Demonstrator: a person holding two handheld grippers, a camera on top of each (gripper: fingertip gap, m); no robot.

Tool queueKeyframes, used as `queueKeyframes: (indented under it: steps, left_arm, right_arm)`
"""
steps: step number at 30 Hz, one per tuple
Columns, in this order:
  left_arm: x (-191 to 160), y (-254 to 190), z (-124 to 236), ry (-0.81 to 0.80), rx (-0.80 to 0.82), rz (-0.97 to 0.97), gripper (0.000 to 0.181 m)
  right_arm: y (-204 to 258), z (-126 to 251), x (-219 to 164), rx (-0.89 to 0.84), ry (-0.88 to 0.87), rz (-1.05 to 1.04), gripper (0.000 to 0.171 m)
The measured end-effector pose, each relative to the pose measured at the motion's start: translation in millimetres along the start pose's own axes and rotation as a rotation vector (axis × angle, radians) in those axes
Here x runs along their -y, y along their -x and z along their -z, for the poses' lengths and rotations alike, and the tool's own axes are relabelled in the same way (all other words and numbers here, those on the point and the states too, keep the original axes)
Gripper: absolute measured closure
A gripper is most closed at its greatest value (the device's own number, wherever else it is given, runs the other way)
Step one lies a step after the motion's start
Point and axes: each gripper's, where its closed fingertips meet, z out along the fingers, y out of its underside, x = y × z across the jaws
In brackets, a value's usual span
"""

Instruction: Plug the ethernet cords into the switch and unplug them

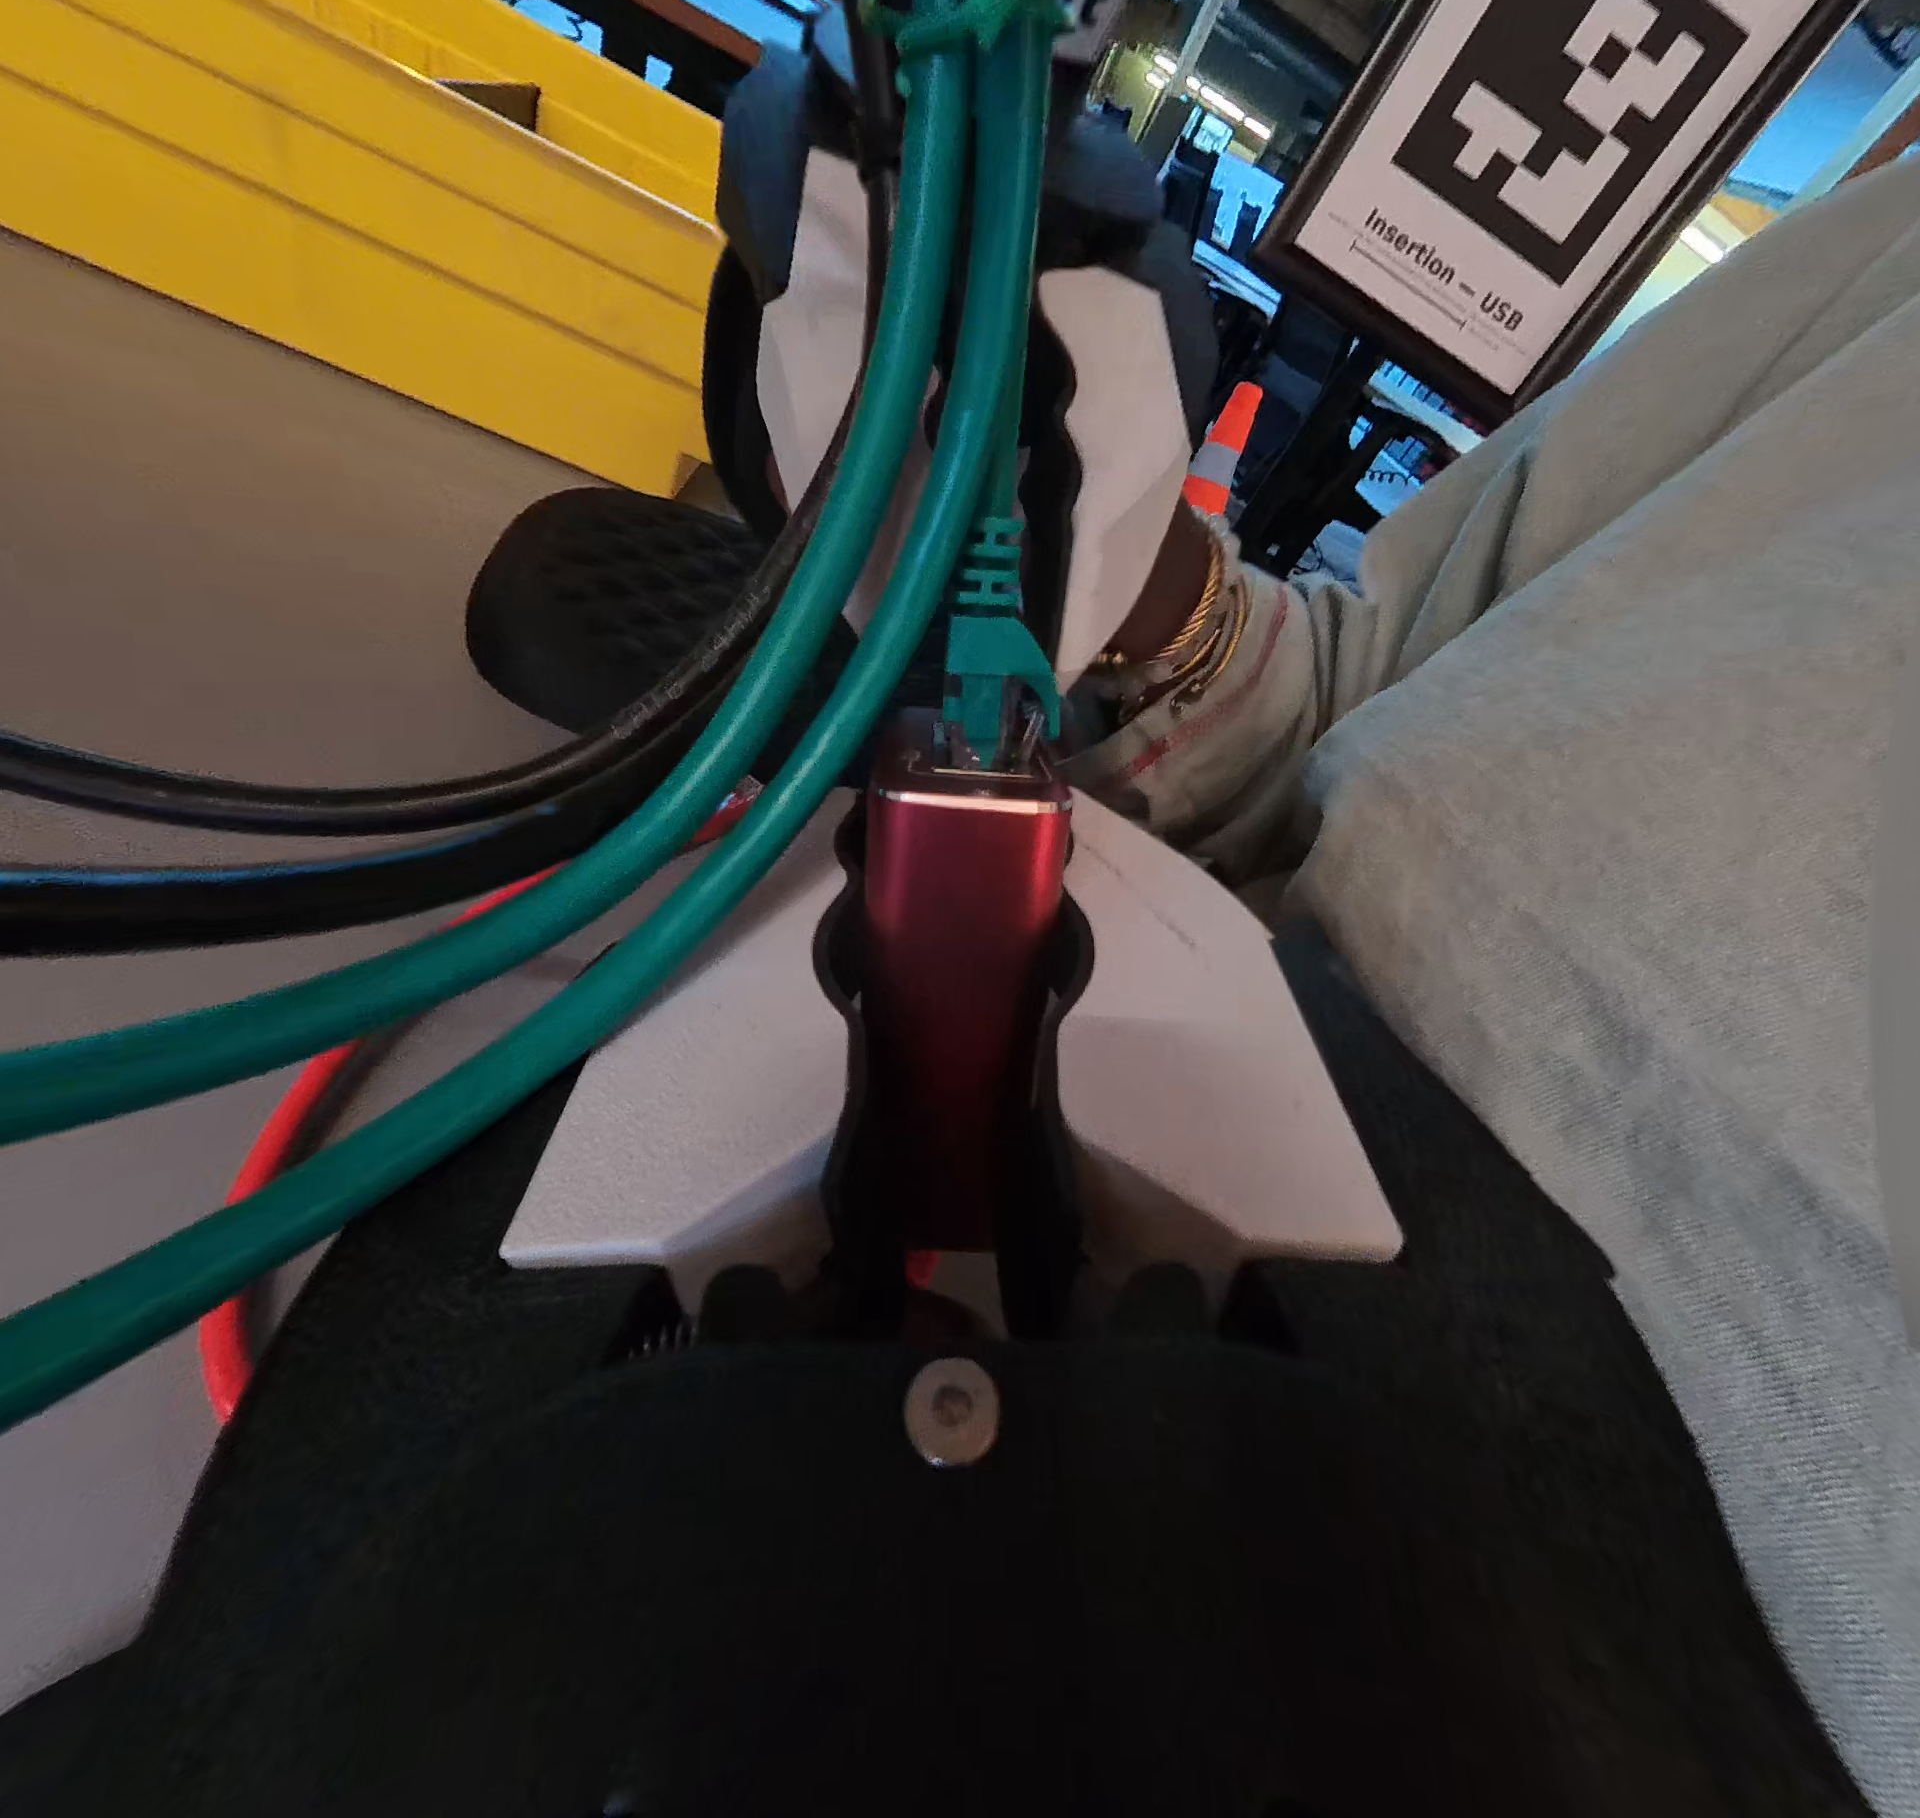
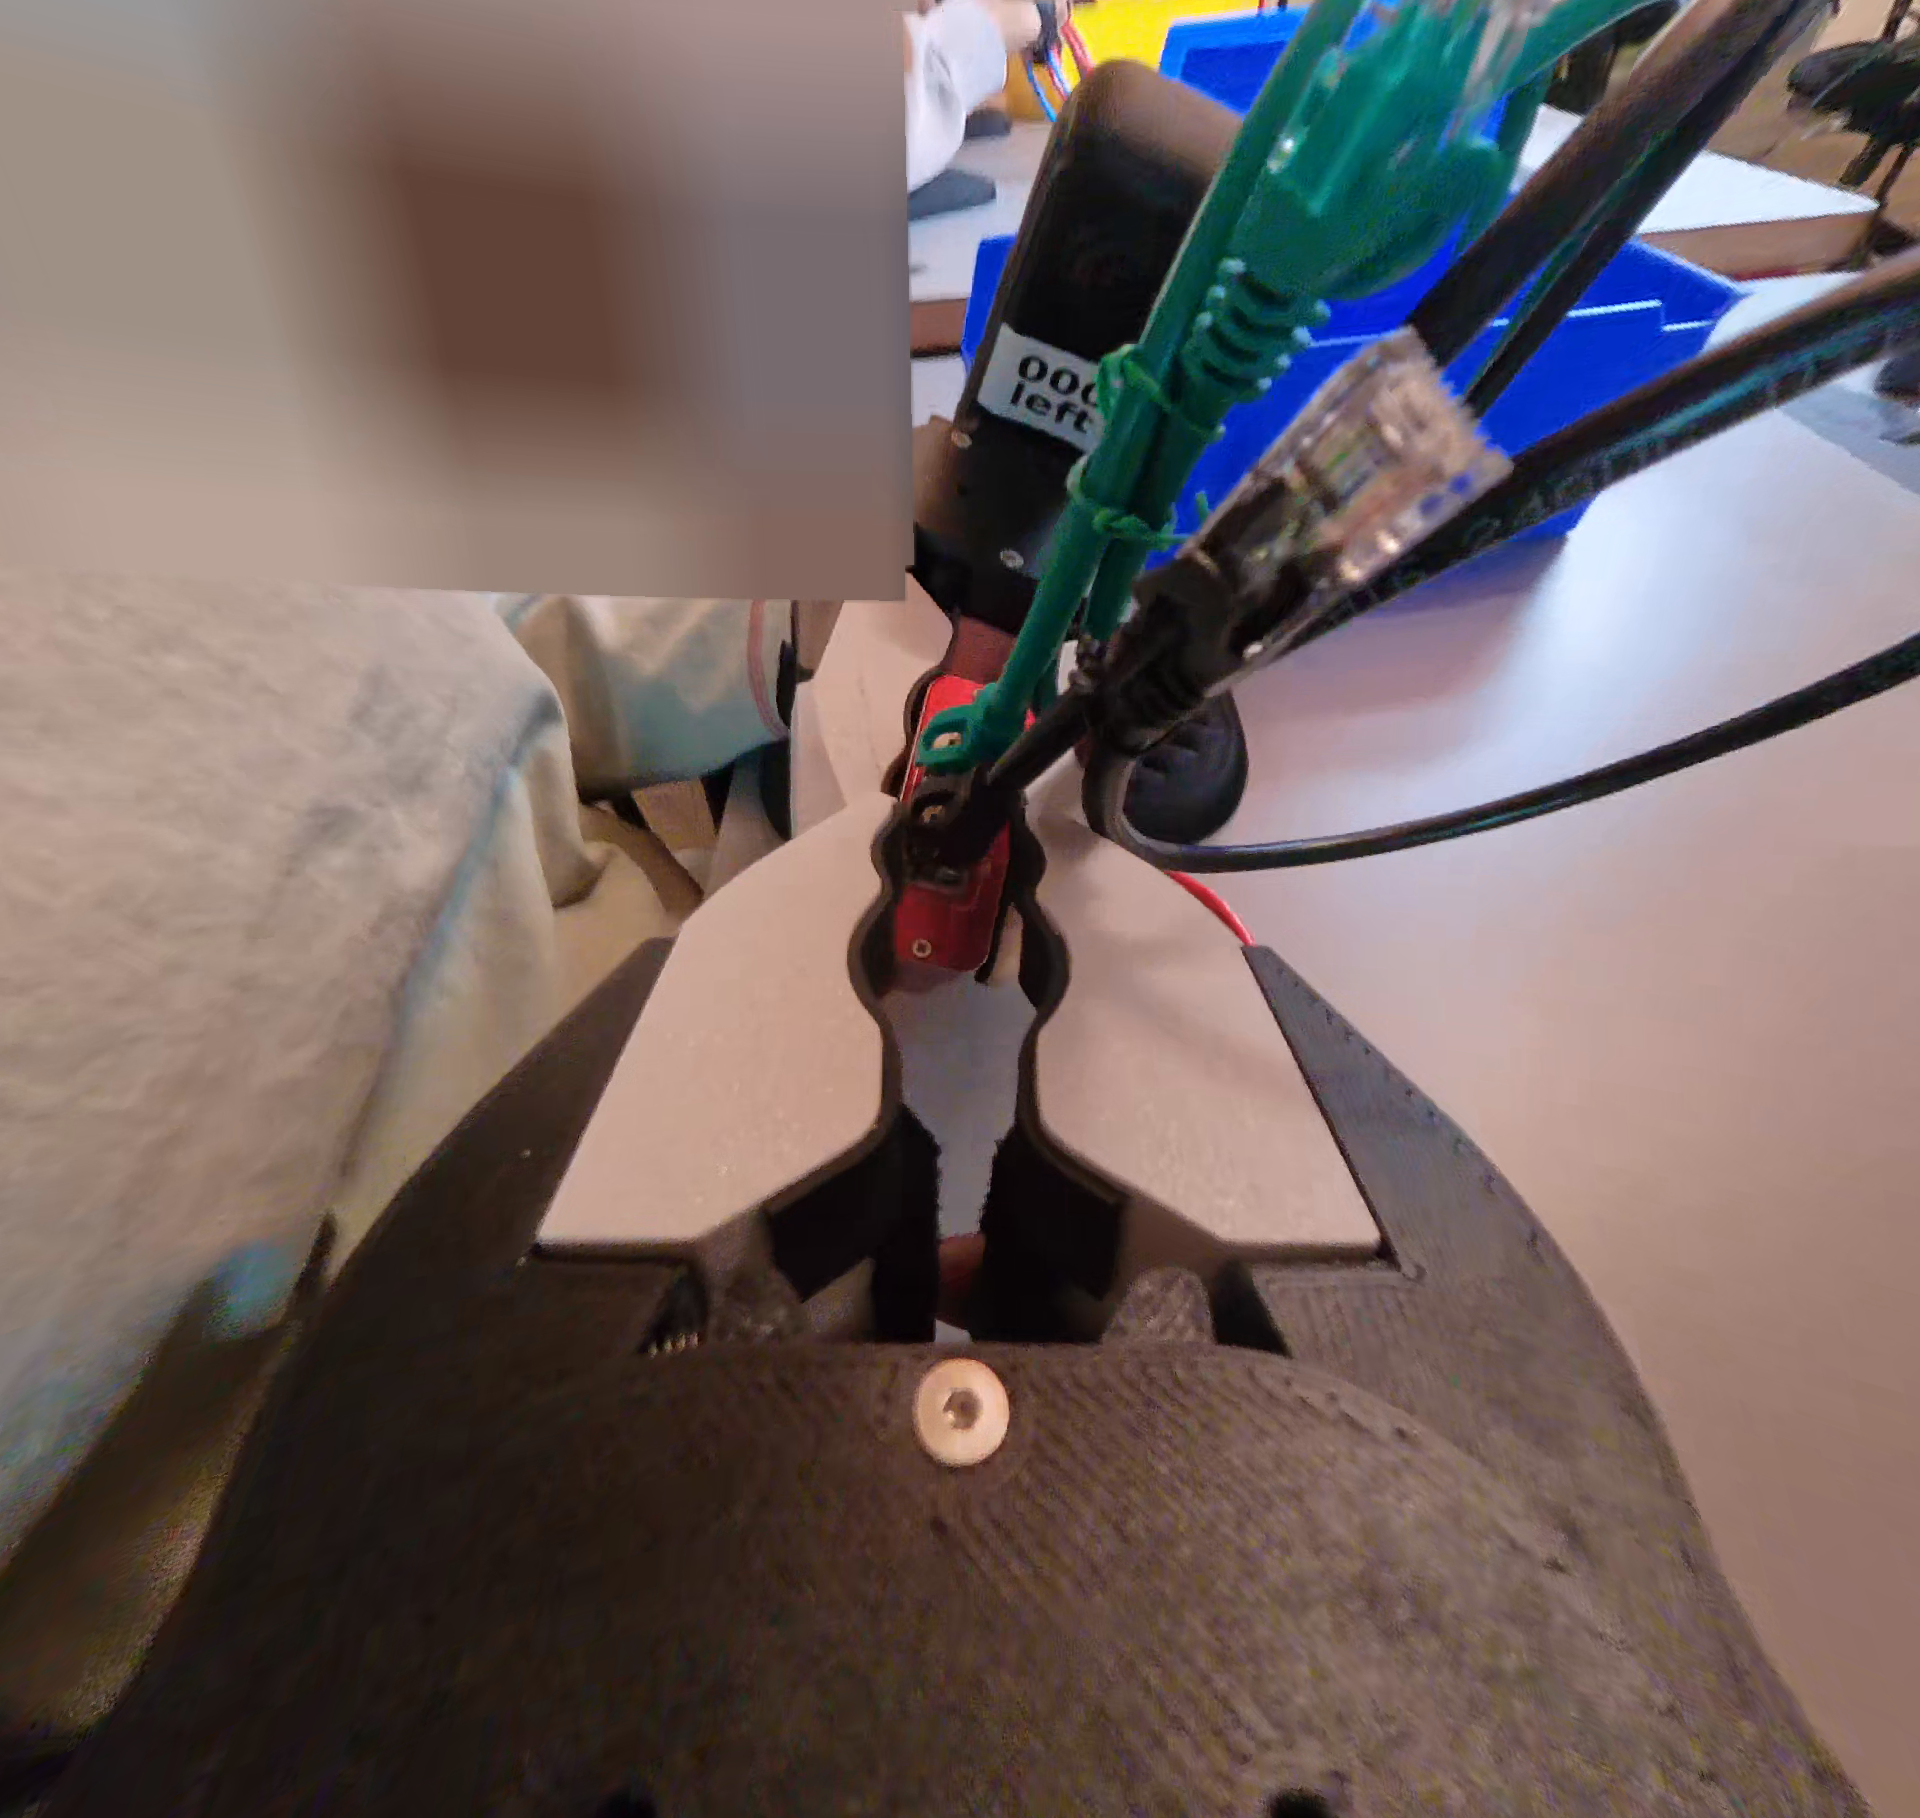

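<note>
My left claw (image 1: 961, 833) is clamped on the red switch (image 1: 961, 989), a green ethernet cord (image 1: 987, 615) plugged into its far end. My right claw (image 2: 951, 864) pinches the black cord's plug (image 2: 951, 823) there. Open surface (image 2: 1558, 1041) lies rightward.

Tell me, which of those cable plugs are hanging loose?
The clear plug on the black cord and a green-booted plug above it dangle free. The other green plug sits in the red switch.

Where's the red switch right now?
In the left wrist view the red switch sits dead centre, clamped in the left gripper, with a green ethernet plug seated in its far end.
</note>
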Motion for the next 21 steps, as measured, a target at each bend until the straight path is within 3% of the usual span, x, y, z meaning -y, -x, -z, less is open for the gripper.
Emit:
queueKeyframes:
  steps: [11,21]
  left_arm:
    - [-3,11,-2,0.023,0.055,0.045,0.149]
    - [6,9,4,-0.051,0.022,0.064,0.152]
  right_arm:
    - [-12,2,-7,-0.282,0.025,0.313,0.151]
    - [-13,-1,4,-0.337,-0.115,0.371,0.155]
